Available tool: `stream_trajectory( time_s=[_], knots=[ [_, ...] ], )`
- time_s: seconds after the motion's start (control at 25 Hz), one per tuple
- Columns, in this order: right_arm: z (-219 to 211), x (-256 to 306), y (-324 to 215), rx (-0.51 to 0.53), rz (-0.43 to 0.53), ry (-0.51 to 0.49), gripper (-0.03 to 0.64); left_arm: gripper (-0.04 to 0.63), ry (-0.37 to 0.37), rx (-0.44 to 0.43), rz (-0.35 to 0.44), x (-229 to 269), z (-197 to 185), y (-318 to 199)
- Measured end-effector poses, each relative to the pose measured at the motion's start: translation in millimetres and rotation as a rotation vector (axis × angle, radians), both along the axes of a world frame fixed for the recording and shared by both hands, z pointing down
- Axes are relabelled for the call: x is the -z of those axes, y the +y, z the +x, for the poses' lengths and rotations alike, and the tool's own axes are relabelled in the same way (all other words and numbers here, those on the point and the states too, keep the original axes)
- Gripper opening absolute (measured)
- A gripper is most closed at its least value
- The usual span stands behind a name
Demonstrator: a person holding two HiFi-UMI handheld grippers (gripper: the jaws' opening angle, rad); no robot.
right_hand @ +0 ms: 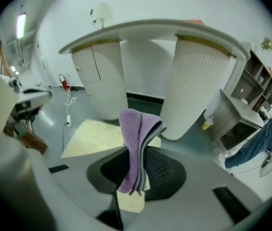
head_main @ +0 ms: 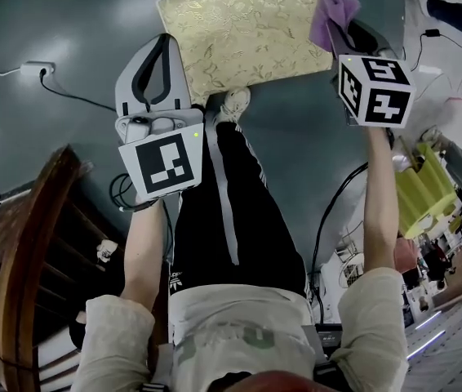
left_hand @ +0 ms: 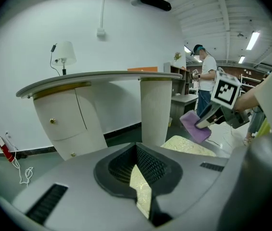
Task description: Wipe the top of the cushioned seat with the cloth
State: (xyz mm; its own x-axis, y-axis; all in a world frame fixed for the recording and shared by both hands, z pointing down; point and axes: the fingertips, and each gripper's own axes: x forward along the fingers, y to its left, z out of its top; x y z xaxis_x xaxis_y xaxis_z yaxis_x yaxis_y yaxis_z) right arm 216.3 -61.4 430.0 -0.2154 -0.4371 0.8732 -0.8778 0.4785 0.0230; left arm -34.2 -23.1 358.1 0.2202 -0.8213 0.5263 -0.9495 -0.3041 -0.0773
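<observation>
My right gripper [right_hand: 135, 174] has its jaws clamped on the folded purple cloth [right_hand: 135, 138], which sticks out past their tips. My left gripper [left_hand: 143, 189] has its jaws together and empty. The gold cushioned seat [head_main: 247, 31] lies just ahead of both pairs.

The cushioned seat [head_main: 247, 31] is a squarish pad with a pale gold, leaf-patterned top, lying flat on the dark grey floor. The cloth [right_hand: 135, 143] is purple and folded into several layers. It stands upright, pinched in the right hand-held gripper [right_hand: 137, 172], over the seat's right edge.
</observation>
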Motion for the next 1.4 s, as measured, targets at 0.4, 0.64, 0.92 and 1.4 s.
stream_trajectory(
  time_s=[0.4,0.64,0.92,1.4],
  knots=[
    [-135,114,41,0.148,0.115,-0.323,0.087,0.006,-0.005,0.054,0.014,1,-26,8],
    [-184,70,81,0.176,-0.001,-0.384,0.087,0.006,-0.015,0.08,-0.003,-8,-43,18],
    [-235,-27,142,0.253,-0.165,-0.368,0.087,0.006,-0.035,0.095,-0.034,-21,-55,33],
    [-236,-93,172,0.245,-0.298,-0.295,0.086,0.006,-0.022,0.098,-0.052,-40,-49,54]
  ],
)
